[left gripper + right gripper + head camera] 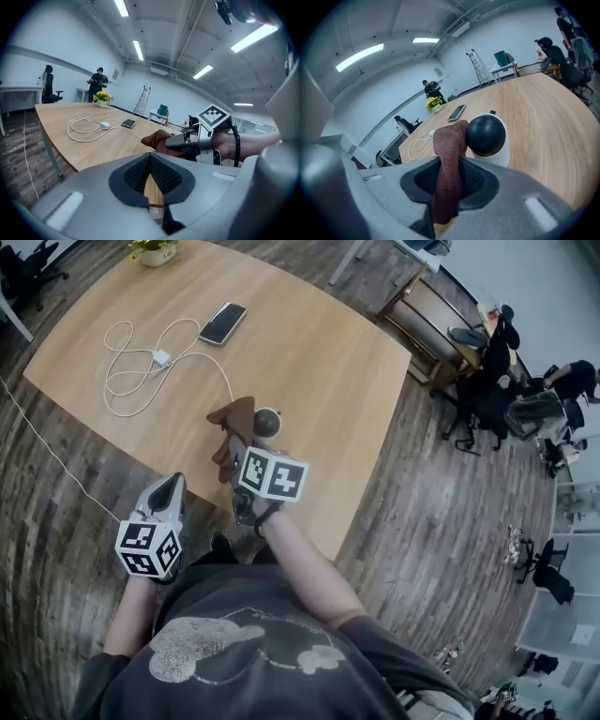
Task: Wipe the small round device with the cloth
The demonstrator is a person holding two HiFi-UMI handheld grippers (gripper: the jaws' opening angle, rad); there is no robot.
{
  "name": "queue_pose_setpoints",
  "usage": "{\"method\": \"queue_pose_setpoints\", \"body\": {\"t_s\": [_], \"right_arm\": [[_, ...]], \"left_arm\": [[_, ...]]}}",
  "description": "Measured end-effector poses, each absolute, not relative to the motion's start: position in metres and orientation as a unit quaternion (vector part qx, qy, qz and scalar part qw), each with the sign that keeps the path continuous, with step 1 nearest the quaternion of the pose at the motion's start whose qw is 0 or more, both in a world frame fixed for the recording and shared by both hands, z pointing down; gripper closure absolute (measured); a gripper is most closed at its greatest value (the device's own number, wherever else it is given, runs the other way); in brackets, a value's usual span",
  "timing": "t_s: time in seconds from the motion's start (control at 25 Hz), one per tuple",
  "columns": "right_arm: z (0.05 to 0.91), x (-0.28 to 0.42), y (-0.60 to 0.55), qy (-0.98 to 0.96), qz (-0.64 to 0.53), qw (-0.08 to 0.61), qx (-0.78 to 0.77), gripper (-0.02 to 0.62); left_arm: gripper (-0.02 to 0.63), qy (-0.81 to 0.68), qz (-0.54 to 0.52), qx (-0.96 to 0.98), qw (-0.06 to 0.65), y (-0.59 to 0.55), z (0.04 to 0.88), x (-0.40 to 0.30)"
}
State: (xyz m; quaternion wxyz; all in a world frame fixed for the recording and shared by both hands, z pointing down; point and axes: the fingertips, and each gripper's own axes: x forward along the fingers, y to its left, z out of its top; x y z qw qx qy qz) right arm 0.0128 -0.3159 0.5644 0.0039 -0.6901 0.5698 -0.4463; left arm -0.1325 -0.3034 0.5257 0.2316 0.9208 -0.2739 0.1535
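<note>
Closest to you, your left gripper (167, 495) hung off the table's near edge, its jaws pressed together on nothing. Its own view showed only a sliver of wood between the pads. Just beyond it, your right gripper (449, 174) was clamped on the brown cloth (449, 140), which ran up between the jaws and stood out past them in a narrow folded strip. The cloth's free end lay by the left side of the small round device (487, 135) — a dark ball in a white shell, upright on the table (319, 362) near its front edge.

The risk, as I judged it, was a sideways push. With the left gripper away and nothing bracing the device, a firm wipe could have slid or tipped it toward that edge. The limp strip might also have folded back rather than rubbed.

The right gripper view alone showed the grip on the cloth and how close it sat to the ball, though not clearly whether they touched. The head view hid that under the marker cube, yet it alone placed the device against the edge. Farther off lay a white cable (131, 362) and a phone (223, 322), and a flower pot (155, 251) stood at the far side.
</note>
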Motion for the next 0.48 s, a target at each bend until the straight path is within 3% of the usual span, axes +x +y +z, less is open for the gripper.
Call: {"method": "queue_pose_setpoints", "body": {"t_s": [0.48], "right_arm": [[0.604,0.0,-0.312,0.563,-0.495,-0.026,-0.661,0.517]], "left_arm": [[0.588,-0.282,0.154,0.917,0.238,-0.305,0.53,-0.138]]}}
